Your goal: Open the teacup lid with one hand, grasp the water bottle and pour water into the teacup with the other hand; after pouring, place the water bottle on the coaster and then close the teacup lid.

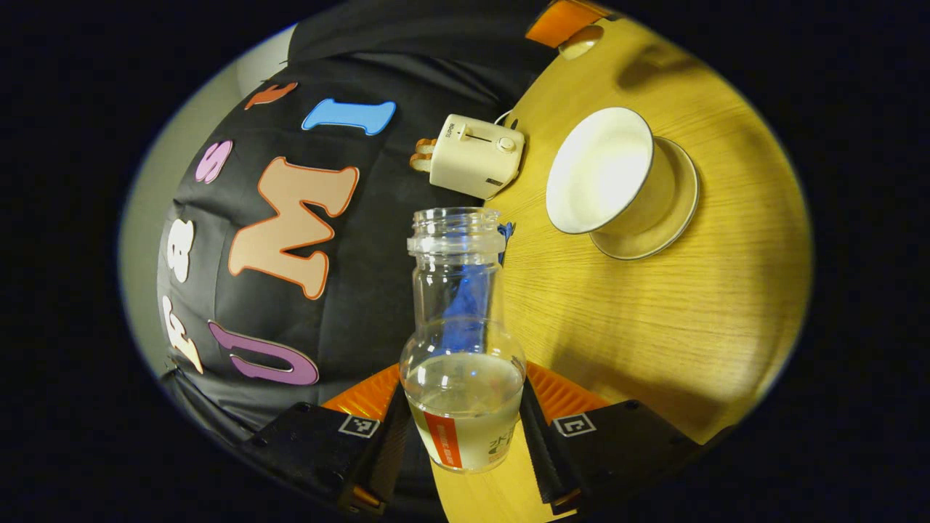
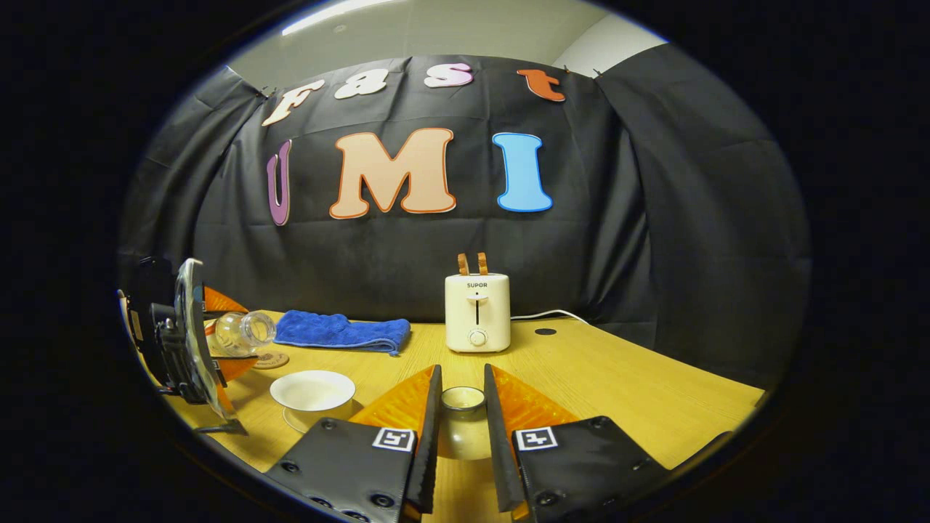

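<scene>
Left tool [image 1: 465, 428] tilting water bottle [image 1: 463, 341], right tool [image 2: 462, 428] seemingly gripping teacup lid [image 2: 463, 421]

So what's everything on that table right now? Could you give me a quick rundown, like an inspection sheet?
Surface: wooden table, bare at the right.
Job's things: water bottle, uncapped, part full, tilted toward the open teacup on its saucer; teacup lid held apart from it; coaster unoccupied.
Clutter: toaster, blue towel.
Grippers: left gripper fingers press on the bottle; right gripper fingers press on the lid.
Cables: white cord behind the toaster.
Surroundings: black cloth wall.
</scene>
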Demonstrator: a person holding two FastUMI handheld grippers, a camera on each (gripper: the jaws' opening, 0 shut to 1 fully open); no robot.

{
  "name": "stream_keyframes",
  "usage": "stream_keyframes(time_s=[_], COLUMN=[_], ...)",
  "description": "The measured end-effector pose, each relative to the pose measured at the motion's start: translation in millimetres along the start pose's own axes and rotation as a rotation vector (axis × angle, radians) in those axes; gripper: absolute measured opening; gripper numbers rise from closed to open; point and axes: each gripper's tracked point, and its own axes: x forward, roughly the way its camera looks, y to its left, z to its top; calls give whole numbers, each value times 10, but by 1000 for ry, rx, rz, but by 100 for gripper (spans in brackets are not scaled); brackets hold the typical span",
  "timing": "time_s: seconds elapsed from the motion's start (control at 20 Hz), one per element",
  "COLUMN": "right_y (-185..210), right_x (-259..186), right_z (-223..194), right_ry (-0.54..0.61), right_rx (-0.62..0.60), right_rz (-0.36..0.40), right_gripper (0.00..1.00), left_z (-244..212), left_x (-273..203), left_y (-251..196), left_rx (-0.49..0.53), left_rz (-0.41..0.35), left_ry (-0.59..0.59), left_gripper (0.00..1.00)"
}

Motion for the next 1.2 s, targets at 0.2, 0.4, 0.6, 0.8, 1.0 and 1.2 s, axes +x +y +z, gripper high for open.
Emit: stream_keyframes(time_s=[0.2, 0.4, 0.6, 0.8, 1.0, 1.2], right_y=[-5, -9, -10, -9, -11, -13], right_x=[-3, -1, 2, 4, 0, -2], right_z=[-2, -1, -4, -8, 1, -4], right_ry=[0, -1, 0, 1, 0, 0], right_rx=[0, -1, -1, 0, 0, 0], right_rz=[-1, -4, -3, -3, -3, -3], right_gripper=[36, 36, 36, 36, 36, 36], left_z=[69, 79, 67, 108, 137, 157], left_x=[-3, 19, 46, 58, 67, 66], left_y=[-23, -2, 34, 58, 76, 117], left_rx=[64, 111, 186, 235, 280, 333], left_rz=[1, 11, 21, 29, 31, 35], left_ry=[-10, -7, -2, -7, -11, -8], left_gripper=[71, 71, 71, 70, 71, 71])
